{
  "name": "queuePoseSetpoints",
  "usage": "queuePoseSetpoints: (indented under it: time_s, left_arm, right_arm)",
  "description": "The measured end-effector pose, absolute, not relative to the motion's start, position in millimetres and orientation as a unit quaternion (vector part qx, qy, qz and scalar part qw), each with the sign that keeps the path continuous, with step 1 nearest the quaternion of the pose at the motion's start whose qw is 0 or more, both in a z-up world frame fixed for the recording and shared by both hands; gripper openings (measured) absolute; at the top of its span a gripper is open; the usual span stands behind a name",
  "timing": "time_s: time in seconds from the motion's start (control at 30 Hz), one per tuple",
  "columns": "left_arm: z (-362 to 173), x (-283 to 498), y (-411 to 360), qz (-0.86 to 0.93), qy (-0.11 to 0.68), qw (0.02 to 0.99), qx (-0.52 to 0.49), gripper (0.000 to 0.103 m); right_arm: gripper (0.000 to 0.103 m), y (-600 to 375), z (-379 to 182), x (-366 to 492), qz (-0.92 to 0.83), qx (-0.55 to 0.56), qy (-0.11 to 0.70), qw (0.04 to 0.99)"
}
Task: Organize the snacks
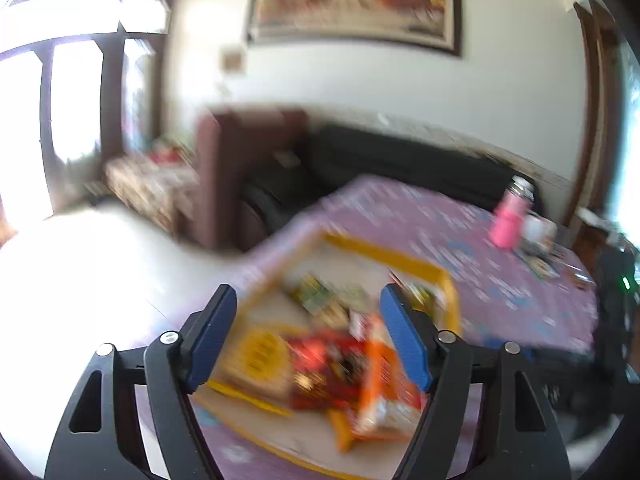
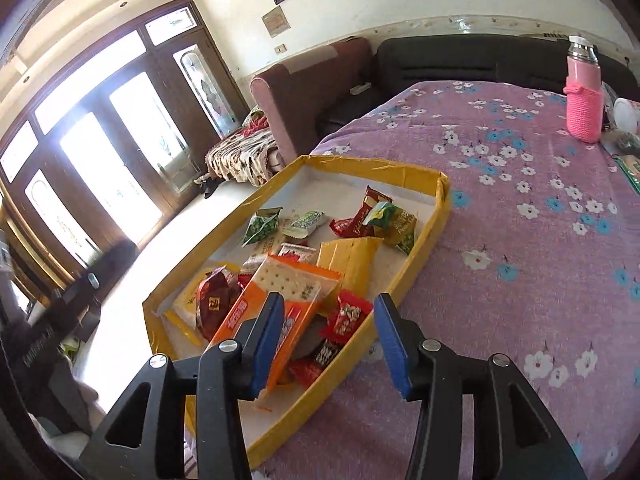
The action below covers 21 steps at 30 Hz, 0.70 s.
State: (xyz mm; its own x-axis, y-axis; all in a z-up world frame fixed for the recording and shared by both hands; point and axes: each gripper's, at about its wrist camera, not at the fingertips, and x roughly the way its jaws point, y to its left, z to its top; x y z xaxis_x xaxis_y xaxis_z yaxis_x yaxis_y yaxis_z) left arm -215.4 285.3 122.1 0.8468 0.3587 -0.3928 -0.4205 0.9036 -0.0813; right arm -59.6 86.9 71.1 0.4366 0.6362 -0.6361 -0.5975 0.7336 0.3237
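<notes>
Sorting stage: wrapped snacks (image 2: 320, 264) lay heaped in shallow yellow cardboard tray (image 2: 434, 216) at the floral purple tablecloth's (image 2: 520, 240) near-left edge. Left gripper (image 1: 308, 336) and right gripper (image 2: 326, 340) hovered, jaws parted, empty. Next: likely selecting one packet.

You see: yellow-rimmed tray (image 2: 424, 236) | purple tablecloth (image 2: 520, 240), white and blue flowers | orange cracker packet (image 2: 280, 300) | pink knitted bottle sleeve (image 2: 584, 108) | blue gripper pads (image 2: 394, 344)
</notes>
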Motion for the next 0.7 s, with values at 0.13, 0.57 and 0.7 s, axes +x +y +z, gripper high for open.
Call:
queuePoseSetpoints:
  time_s: [0.13, 0.57, 0.7]
  left_arm:
    - [150, -248, 272, 0.240, 0.104, 0.962, -0.073, 0.103]
    - [113, -235, 275, 0.255, 0.229, 0.931, -0.123, 0.103]
    - [110, -235, 272, 0.250, 0.247, 0.927, -0.133, 0.103]
  right_arm:
    - [0.051, 79, 74, -81, 0.366, 0.021, 0.366, 0.855]
    - [0.069, 80, 70, -149, 0.370, -0.062, 0.309, 0.874]
    - [0.070, 88, 67, -165, 0.373, -0.092, 0.300, 0.873]
